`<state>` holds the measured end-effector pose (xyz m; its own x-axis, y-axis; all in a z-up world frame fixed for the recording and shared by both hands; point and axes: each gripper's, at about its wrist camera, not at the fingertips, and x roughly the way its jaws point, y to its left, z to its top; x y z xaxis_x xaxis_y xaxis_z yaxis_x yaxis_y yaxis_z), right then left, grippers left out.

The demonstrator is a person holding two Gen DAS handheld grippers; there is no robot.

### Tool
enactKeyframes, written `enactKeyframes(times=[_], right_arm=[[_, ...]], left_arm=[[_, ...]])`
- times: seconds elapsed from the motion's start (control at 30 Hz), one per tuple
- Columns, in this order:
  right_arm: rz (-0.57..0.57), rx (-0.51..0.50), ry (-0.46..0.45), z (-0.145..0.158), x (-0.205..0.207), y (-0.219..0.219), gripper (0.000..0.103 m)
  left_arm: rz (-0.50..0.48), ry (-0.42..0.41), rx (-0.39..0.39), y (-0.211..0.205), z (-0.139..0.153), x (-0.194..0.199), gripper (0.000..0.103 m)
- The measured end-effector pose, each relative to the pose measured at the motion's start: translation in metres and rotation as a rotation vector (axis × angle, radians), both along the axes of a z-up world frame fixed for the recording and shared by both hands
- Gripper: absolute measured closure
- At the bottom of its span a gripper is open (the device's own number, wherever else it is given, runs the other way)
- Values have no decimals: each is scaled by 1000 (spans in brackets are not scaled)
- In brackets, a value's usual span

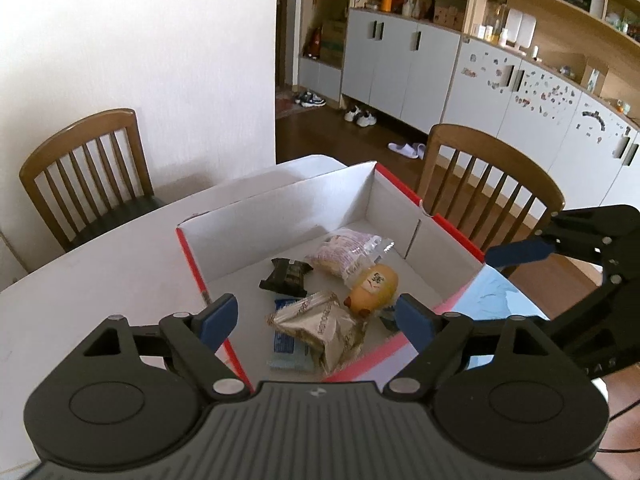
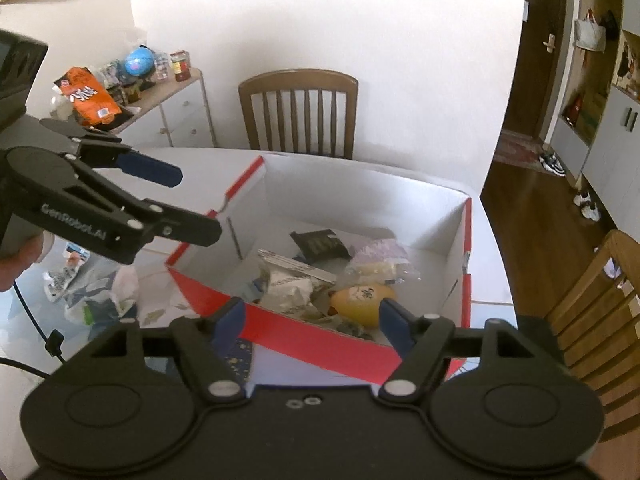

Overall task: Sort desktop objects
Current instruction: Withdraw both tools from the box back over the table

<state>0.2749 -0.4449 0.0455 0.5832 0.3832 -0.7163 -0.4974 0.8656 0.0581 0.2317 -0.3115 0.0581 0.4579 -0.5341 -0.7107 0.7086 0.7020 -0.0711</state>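
Observation:
A white cardboard box with red edges (image 1: 280, 216) (image 2: 360, 196) stands on the white table. Inside lie a dark wrapped snack (image 1: 286, 276) (image 2: 318, 244), a clear bag of pale snacks (image 1: 346, 254) (image 2: 378, 260), a yellow egg-shaped toy (image 1: 376, 286) (image 2: 362, 298), a silver-beige packet (image 1: 320, 326) (image 2: 290, 286) and a blue packet (image 1: 288, 350). My left gripper (image 1: 316, 322) is open and empty above the box's near edge. My right gripper (image 2: 310, 322) is open and empty over the box's near wall. Each gripper shows in the other's view (image 1: 540, 248) (image 2: 160, 184).
Wooden chairs (image 1: 86, 172) (image 1: 486, 184) (image 2: 298, 114) (image 2: 600, 304) stand around the table (image 1: 100, 280). Plastic bags (image 2: 96, 288) lie on the floor to the left. A low cabinet (image 2: 176, 108) holds an orange snack bag and jars. Cupboards (image 1: 404, 60) line the far wall.

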Motion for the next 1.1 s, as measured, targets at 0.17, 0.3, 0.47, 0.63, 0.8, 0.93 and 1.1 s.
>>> enactKeyframes(times=[0.17,0.3,0.47,0.63,0.8,0.93,1.1], right_arm=[[19,5,-24,8,-12,12,28],[38,15,-40,13,-21,23,27],[60,31,-55,17,-32,37,26],[76,47,-74,22,-43,50,25],[81,73,-87,28,-56,61,25],[79,98,-86,31,-66,71,24],[90,127,-89,31,-82,86,24]], left_arm=[[5,-4,-26,22,11,-16,17],[19,-9,-49,40,17,-25,17],[38,-29,-61,63,22,-37,17],[62,-52,-66,87,27,-49,17],[81,-67,-80,113,29,-64,12],[111,-79,-86,133,27,-77,6],[143,-90,-99,159,23,-97,6]])
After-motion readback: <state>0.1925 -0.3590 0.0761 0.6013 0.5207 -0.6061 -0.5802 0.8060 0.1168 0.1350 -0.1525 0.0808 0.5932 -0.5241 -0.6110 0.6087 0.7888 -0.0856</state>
